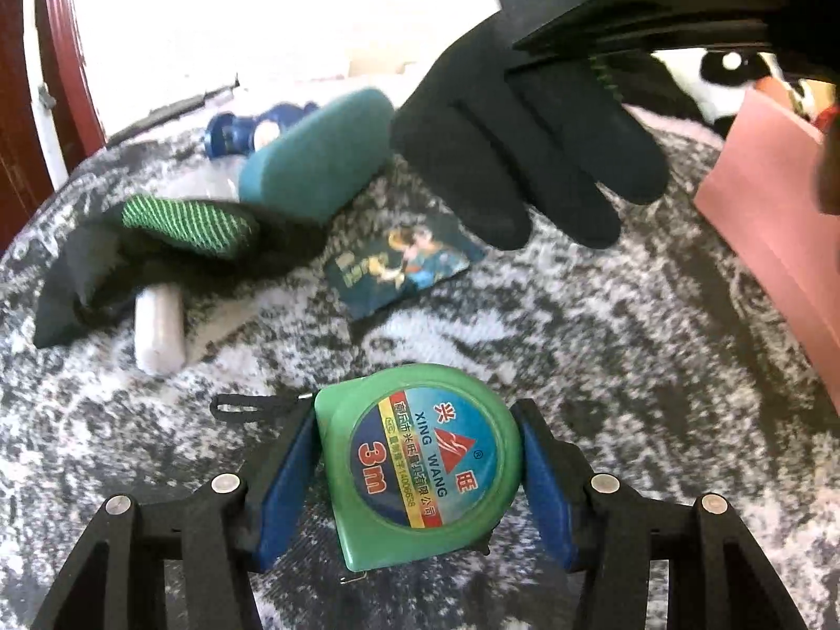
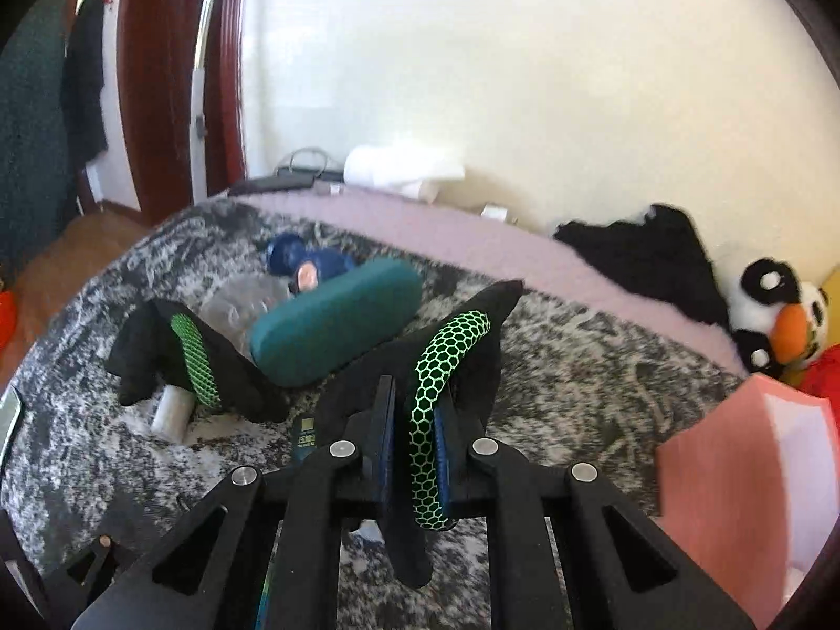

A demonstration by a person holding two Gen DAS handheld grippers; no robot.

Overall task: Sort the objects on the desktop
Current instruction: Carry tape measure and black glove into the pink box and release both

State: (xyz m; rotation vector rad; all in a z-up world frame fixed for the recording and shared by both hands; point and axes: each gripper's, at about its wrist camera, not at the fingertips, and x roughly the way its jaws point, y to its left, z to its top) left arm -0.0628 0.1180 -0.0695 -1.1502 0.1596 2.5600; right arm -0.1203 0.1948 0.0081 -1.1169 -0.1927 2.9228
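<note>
A mottled grey-and-white fleece cover (image 1: pixel 604 367) spreads beneath both claws, a pale wall behind. The left gripper (image 1: pixel 420 464) clamps a green tape measure (image 1: pixel 420 462) between its blue pads; its round label reads "3m". The right gripper (image 2: pixel 412 451) is pinched tight on a black glove (image 2: pixel 451 362) with a green honeycomb band, hanging ahead of the jaws. Beyond them lie a second glove (image 2: pixel 194 362) and a teal case (image 2: pixel 331 320); a pink box (image 2: pixel 735 493) stands right.
</note>
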